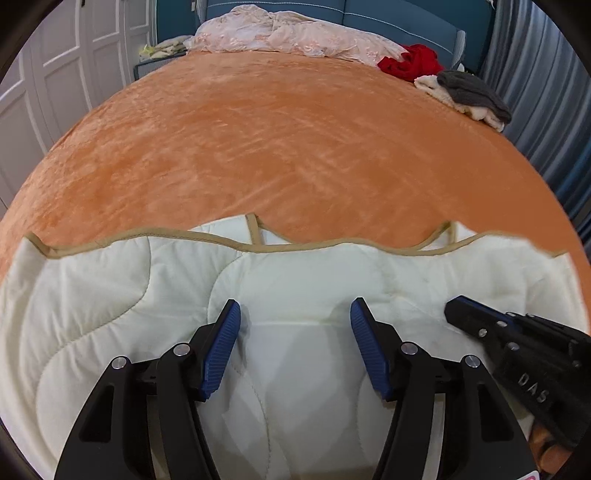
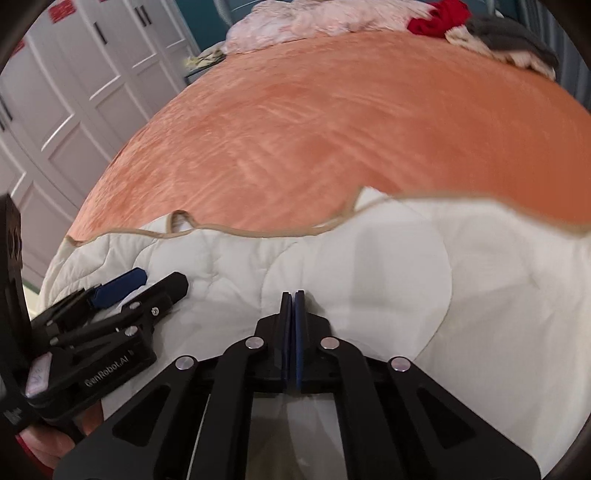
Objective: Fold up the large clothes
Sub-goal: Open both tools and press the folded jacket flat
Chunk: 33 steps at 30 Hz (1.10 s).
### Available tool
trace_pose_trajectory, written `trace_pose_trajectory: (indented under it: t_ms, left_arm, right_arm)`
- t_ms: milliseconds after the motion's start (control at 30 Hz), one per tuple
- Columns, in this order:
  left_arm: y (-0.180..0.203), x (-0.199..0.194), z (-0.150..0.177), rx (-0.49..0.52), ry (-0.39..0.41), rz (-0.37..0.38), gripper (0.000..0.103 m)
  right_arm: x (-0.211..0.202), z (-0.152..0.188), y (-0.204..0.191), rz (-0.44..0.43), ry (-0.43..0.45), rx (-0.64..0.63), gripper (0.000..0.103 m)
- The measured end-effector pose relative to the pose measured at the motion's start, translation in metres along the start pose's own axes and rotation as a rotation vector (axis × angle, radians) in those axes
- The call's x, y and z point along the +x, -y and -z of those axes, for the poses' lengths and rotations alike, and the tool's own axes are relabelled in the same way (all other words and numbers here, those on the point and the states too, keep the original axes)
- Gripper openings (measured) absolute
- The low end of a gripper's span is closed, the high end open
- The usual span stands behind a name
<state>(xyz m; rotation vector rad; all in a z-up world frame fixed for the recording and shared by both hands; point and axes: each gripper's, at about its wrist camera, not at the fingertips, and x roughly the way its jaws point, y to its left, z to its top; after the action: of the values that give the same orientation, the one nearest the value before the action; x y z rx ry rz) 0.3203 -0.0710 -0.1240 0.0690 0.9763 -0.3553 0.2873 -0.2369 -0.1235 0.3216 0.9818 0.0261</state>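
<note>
A cream quilted garment with tan trim lies spread along the near edge of the orange bed cover; it also shows in the right wrist view. My left gripper is open just above the quilted fabric, holding nothing. My right gripper has its jaws pressed together over the fabric; I see no cloth between the pads. The right gripper shows at the right of the left wrist view, and the left gripper shows at the left of the right wrist view.
A pale pink quilt is bunched at the head of the bed. A red garment and a grey and cream pile lie at the far right. White wardrobe doors stand left, a curtain right.
</note>
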Motion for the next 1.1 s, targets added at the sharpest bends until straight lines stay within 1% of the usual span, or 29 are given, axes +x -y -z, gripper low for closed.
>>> trace_pose_trajectory:
  t_ms: [100,267,433,900,1000,1067,1100]
  left_arm:
    - [0.004,0.007,0.004,0.017,0.014,-0.032,0.060]
    - [0.001,0.011,0.005,0.012,0.023,-0.029,0.061]
    - [0.004,0.015,0.007,0.024,0.035,-0.048,0.062]
    - [0.008,0.019,0.007,0.037,0.052,-0.081,0.064]
    - [0.008,0.014,0.006,0.031,0.052,-0.086,0.065]
    - [0.006,0.003,0.004,0.015,0.047,-0.093,0.065]
    - [0.004,-0.005,0.005,0.000,0.054,-0.100,0.064]
  right_arm:
    - [0.005,0.004,0.001,0.014,0.015,-0.005,0.000]
    - [0.012,0.004,-0.002,0.028,0.039,-0.010,0.000]
    - [0.017,0.005,-0.005,0.050,0.059,-0.026,0.000]
    - [0.018,0.005,-0.001,0.036,0.089,-0.009,0.000]
    - [0.010,0.005,0.002,0.024,0.113,0.014,0.000]
    - [-0.010,0.006,0.005,0.071,0.164,0.047,0.000]
    - [-0.027,0.008,0.007,0.077,0.201,0.075,0.006]
